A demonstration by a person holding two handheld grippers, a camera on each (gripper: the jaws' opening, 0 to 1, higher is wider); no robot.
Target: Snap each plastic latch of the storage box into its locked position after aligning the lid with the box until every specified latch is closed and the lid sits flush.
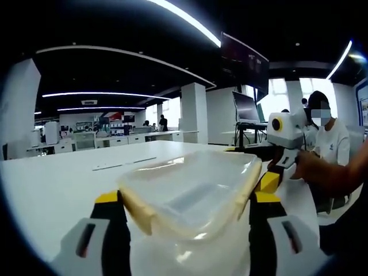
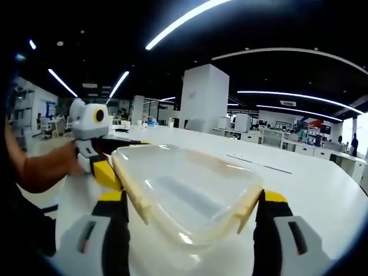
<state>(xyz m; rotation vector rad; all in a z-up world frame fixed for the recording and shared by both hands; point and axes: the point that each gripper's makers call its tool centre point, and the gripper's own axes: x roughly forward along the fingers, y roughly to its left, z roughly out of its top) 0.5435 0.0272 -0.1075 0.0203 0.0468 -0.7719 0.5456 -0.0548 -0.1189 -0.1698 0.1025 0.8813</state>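
A clear plastic storage box (image 1: 195, 190) with its lid on sits tilted between my left gripper's (image 1: 187, 198) yellow-tipped jaws, which press cream side latches (image 1: 137, 208) on both flanks. The right gripper (image 1: 270, 179) comes in from the right, held by a hand (image 1: 310, 169), and touches the box's right corner. In the right gripper view the same box (image 2: 190, 190) lies between my right gripper's (image 2: 192, 198) jaws, which are against its latches (image 2: 247, 210). There the left gripper (image 2: 106, 172) meets the box's left edge.
A wide white table (image 1: 57, 184) carries the box, and its top (image 2: 310, 178) stretches far on the right. A seated person (image 1: 330, 144) is at the right edge, next to a monitor (image 1: 246, 106) on a stand. A forearm (image 2: 40, 169) crosses the left side.
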